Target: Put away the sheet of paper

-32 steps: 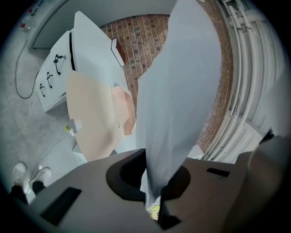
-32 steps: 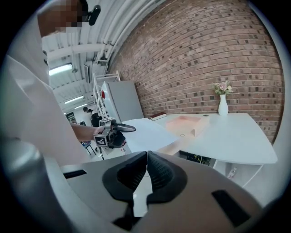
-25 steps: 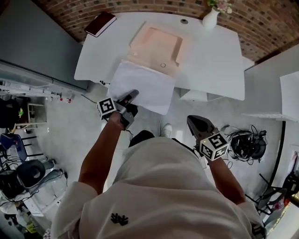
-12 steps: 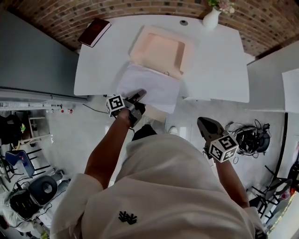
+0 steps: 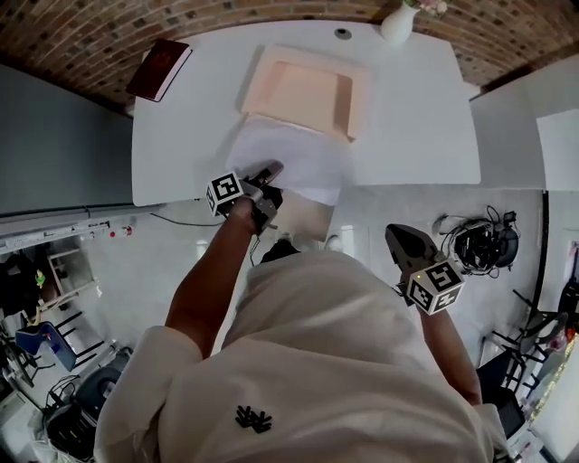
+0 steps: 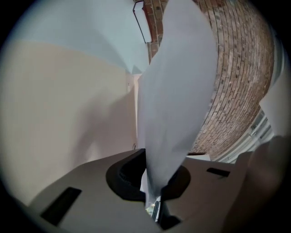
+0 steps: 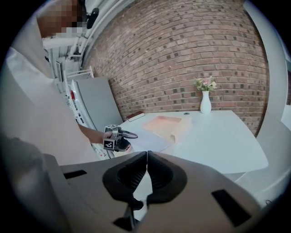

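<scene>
The far picture edge of the head view cuts off the vase (image 5: 398,22), and its flowers are almost wholly out of frame. The left tongs (image 5: 270,171) cover the sheet's (image 5: 289,158) near left corner. In the left gripper view the sheet hides much of the table (image 6: 91,32). The tray (image 6: 59,123) is a featureless beige blur, and the book (image 6: 146,18) is only a sliver. A small round thing (image 5: 343,33) on the far side is too small to tell.

A white surface (image 5: 416,108) fills the upper middle of the head view. On it lie a shallow peach tray (image 5: 298,90) at centre, a dark red book (image 5: 158,70) at the upper left corner, and a white vase (image 5: 396,23) and a small round cap (image 5: 343,33) along the top edge. A sheet of paper (image 5: 294,158) reaches from just below the tray past the lower edge.
</scene>
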### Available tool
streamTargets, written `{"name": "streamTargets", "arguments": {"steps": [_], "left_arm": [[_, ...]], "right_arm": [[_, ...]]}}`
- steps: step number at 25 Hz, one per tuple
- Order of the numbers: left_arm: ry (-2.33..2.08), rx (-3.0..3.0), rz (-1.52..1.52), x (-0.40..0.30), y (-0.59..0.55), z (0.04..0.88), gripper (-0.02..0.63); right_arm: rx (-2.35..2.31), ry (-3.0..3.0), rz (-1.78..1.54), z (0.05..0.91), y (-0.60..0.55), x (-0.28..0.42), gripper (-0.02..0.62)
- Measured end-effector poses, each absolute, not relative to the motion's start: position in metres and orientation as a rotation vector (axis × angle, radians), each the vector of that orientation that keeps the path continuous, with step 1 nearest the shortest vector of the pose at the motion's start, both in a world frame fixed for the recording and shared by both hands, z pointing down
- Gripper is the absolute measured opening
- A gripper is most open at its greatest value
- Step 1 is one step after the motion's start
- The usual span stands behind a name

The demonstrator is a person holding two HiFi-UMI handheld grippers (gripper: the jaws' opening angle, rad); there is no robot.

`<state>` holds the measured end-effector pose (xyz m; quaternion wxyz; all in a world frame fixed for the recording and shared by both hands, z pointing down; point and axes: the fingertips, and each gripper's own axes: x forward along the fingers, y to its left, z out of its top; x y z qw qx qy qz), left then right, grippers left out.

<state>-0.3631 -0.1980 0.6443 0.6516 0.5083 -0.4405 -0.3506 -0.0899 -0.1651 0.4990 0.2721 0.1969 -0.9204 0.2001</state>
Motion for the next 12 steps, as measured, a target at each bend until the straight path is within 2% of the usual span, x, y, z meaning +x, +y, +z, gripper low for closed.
{"name": "streamTargets", "arguments": {"steps": [12], "left_arm": [[-0.954,1.144,-0.807,-0.382,-0.257,0.659,0.023]], "right_arm": [[0.718,-2.397,0.581,0.499,-0.167,-0.09,0.029]]}}
